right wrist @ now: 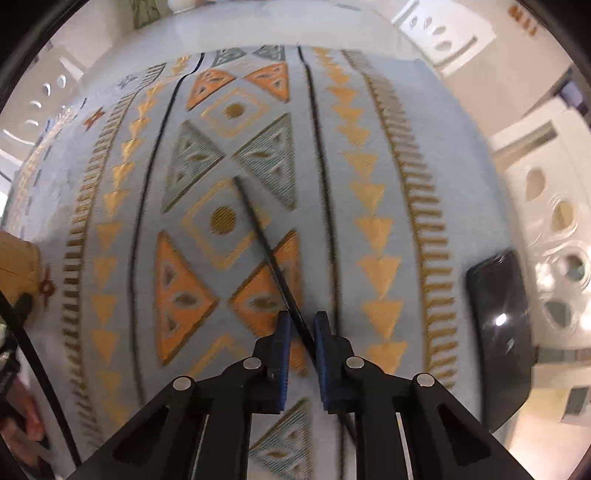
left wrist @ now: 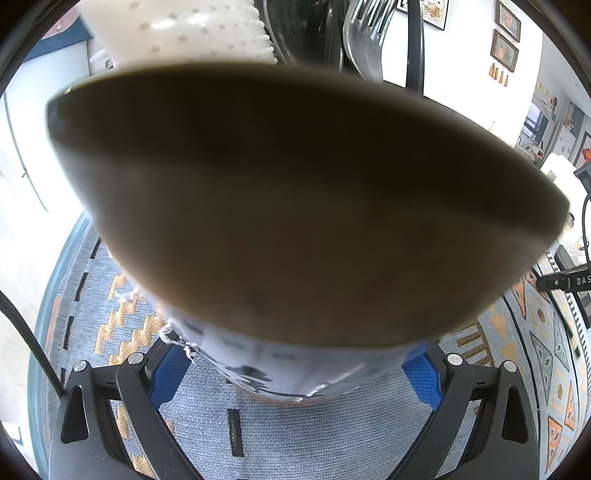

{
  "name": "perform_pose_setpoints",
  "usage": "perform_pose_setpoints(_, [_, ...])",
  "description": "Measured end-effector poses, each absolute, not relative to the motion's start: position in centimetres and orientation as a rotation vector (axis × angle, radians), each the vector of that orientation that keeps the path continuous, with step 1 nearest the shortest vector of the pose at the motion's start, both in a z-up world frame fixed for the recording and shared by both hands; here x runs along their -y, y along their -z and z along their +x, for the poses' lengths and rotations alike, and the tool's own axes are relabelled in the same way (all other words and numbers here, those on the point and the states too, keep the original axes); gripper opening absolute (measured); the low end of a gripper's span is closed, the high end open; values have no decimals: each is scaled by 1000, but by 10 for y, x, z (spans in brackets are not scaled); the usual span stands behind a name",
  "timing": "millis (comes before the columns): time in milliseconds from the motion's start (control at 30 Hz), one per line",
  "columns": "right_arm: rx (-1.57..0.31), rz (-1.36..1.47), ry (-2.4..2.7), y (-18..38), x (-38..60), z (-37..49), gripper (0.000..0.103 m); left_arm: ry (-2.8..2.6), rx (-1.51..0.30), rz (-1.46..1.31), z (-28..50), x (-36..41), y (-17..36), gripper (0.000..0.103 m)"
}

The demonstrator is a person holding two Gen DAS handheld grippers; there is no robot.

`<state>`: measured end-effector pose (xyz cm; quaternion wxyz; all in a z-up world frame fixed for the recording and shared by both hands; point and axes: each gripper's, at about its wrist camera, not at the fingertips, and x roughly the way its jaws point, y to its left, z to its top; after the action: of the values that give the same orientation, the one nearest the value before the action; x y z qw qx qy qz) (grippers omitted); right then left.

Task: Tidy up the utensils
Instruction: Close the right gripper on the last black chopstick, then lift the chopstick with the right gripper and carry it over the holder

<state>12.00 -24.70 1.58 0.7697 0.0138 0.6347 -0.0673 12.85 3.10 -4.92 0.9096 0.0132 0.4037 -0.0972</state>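
Right gripper (right wrist: 300,334): the blue-padded fingers (right wrist: 283,354) stood narrowly apart, with a thin black rod-shaped utensil (right wrist: 266,251) running between them. The rod lay against the inner face of the right pad; whether the left pad also pressed on it could not be told from the blurred view. No earlier view was available. The rod extended forward and to the left from the fingers, lying across the pale blue woven cloth (right wrist: 369,110) patterned with orange and gold triangles and diamonds. A flat, glossy black rectangular object (right wrist: 498,332) lay near the cloth's right edge, well apart from the rod. White perforated furniture (right wrist: 554,221) stood beyond it.

Left gripper (left wrist: 295,373): the blue-padded fingers (left wrist: 166,376) stood wide, one at each side of the base of a round, brown, white-printed container (left wrist: 295,221), which they gripped. The container filled most of the view, its body out of focus. Above its rim rose a white silicone spatula with raised dots (left wrist: 192,29), a clear plastic fork (left wrist: 365,40) and dark utensil handles (left wrist: 413,44). The same patterned cloth (left wrist: 314,435) lay beneath the gripper. Framed pictures (left wrist: 506,37) hung on the far wall.
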Motion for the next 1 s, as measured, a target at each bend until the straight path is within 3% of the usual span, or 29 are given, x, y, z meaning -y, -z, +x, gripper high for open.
perform_pose_setpoints(267, [-1485,503,69,-11,276,105,11,201,-833,27,129,-31,49,98])
perform_pose_setpoints(400, [-1502,508,73,-10,286,104,13,201,-832,27,129,-32,49,98])
perform_pose_setpoints(433, [-1506,492,68,-9,283,115,19,202,-832,27,129,-32,49,98])
perform_pose_setpoints(533, [-1523,409,-1,-12,254,124,50,202,-832,27,129,-32,49,98])
perform_pose_setpoints(667, [-1520,159,35,-11,220,131,53,202,-833,26,129,-32,49,98])
perform_pose_setpoints(733, [-1477,24,50,-12,203,130,50,203,-834,25,129,-33,49,98])
perform_pose_setpoints(800, [-1446,-11,36,-15,196,127,40,203,-834,24,129,-33,49,98])
perform_pose_setpoints(867, [-1434,-6,25,-18,193,125,19,203,-834,25,129,-33,49,98])
perform_pose_setpoints(933, [-1421,-16,8,-20,188,122,9,203,-834,24,129,-33,49,98])
perform_pose_setpoints(1000, [-1411,-3,5,-22,183,121,7,204,-835,23,128,-33,46,98])
